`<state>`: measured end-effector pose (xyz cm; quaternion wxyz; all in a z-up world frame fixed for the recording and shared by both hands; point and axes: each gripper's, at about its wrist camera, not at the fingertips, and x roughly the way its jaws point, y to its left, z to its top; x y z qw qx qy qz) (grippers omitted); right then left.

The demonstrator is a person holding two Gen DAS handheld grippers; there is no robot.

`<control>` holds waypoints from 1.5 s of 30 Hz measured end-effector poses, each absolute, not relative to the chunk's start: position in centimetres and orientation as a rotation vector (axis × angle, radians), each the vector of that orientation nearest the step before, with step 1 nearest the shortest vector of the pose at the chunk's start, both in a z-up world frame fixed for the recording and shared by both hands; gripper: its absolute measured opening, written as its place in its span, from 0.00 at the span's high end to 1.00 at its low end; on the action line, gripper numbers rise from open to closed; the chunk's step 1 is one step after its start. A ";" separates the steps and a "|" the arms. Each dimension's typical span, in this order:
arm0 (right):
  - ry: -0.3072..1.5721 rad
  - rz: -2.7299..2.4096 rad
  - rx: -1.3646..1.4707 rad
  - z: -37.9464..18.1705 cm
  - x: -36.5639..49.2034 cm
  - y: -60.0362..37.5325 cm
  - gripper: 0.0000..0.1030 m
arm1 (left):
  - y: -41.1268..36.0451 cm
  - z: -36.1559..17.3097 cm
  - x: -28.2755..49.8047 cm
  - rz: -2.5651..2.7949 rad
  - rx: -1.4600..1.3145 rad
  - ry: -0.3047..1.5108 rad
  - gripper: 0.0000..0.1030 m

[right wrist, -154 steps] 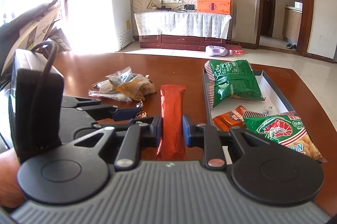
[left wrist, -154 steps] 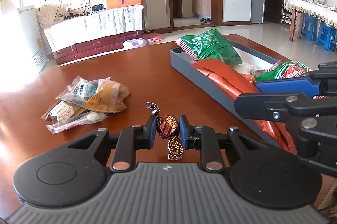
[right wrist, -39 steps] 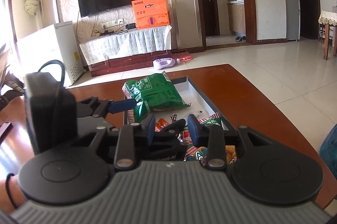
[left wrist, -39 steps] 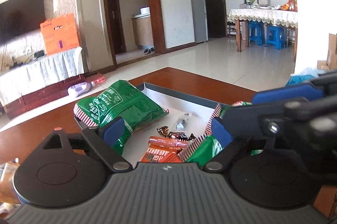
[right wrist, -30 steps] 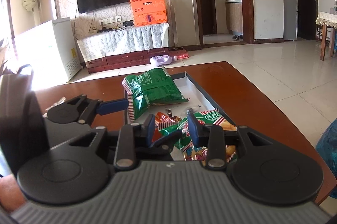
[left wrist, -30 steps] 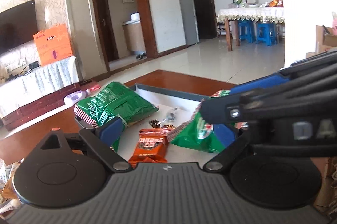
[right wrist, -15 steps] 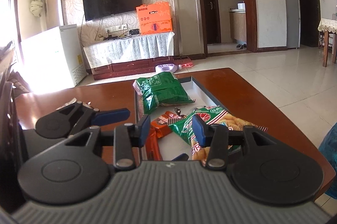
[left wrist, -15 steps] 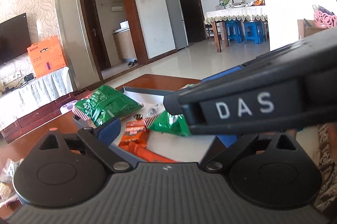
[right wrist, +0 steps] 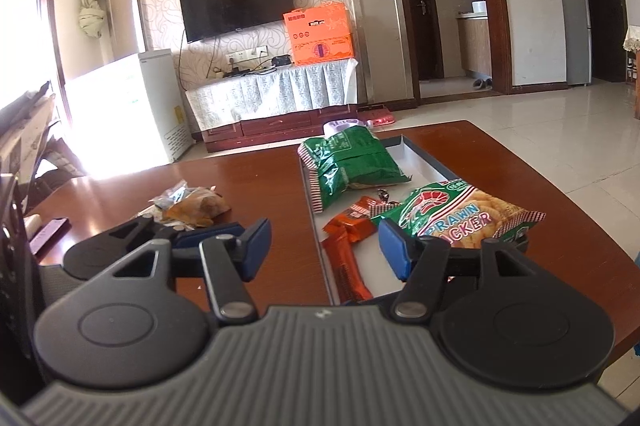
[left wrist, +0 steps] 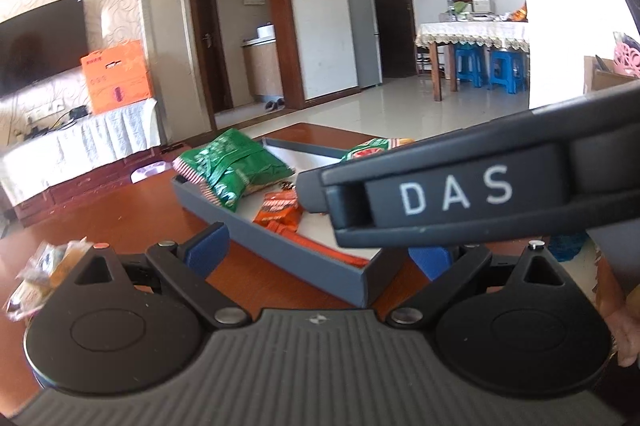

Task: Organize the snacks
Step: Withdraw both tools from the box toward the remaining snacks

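A grey tray (right wrist: 424, 155) on the brown table holds a green snack bag (right wrist: 348, 161), a prawn cracker bag (right wrist: 452, 209), an orange packet (right wrist: 354, 220), a long orange bar (right wrist: 346, 266) and a wrapped candy (right wrist: 384, 193). The tray (left wrist: 280, 246) also shows in the left wrist view, with the green bag (left wrist: 232, 169) and orange packet (left wrist: 280, 207). My right gripper (right wrist: 324, 250) is open and empty above the tray's near end. My left gripper (left wrist: 320, 246) is open and empty near the tray's corner; the right gripper's body crosses its view.
A pile of small wrapped snacks (right wrist: 188, 205) lies on the table left of the tray, and shows in the left wrist view (left wrist: 44, 266). A dark phone-like object (right wrist: 50, 230) lies at the far left. The table edge (right wrist: 580, 209) runs close on the right.
Both grippers have let go of their snacks into the tray and pulled back and up. The right jaws have opened wider in the last half second.
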<state>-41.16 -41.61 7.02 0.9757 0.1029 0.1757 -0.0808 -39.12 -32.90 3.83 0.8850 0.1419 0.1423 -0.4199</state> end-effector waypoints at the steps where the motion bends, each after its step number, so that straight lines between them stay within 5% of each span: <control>1: 0.354 -0.161 0.205 7.0 -41.1 -41.4 0.32 | -32.5 3.8 -39.2 -0.866 0.292 0.297 0.05; 45: 0.418 0.075 0.113 7.7 -32.5 -32.9 0.31 | -20.4 5.0 -30.6 -0.524 0.235 0.336 0.05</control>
